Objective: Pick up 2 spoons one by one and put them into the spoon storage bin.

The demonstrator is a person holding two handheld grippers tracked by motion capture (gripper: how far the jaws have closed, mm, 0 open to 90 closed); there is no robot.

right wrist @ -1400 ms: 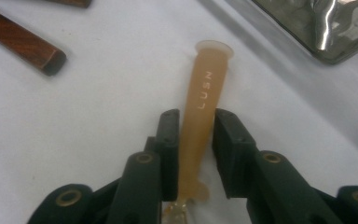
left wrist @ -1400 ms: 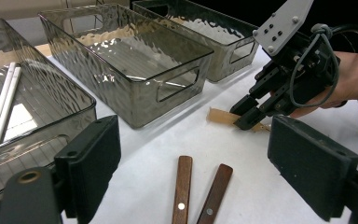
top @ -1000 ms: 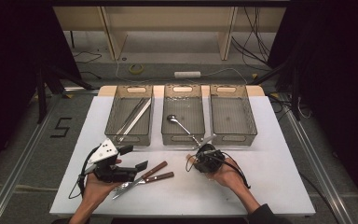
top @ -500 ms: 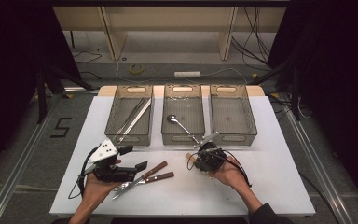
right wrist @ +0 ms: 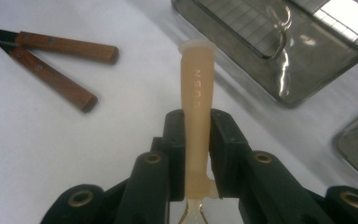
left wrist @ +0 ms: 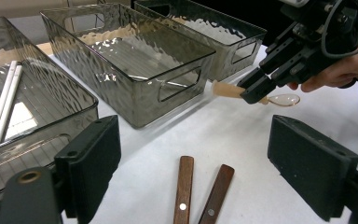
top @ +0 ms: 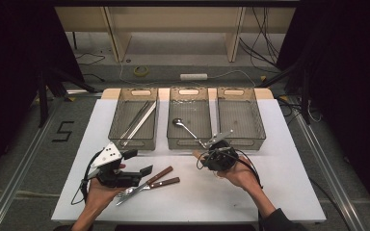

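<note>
**Spoon in the jaws, bin ahead**

The right gripper was clamped on a tan plastic spoon by its handle, holding it just off the white table, near the front wall of the middle bin at about 11 o'clock from the hand. The left gripper stood with its jaws wide apart, nothing between them, over two wooden-handled utensils. To do this well, the spoon needed lifting clear of the bin's rim before travelling — and kept level, the grip firm, so the smooth handle would not slide.
</note>
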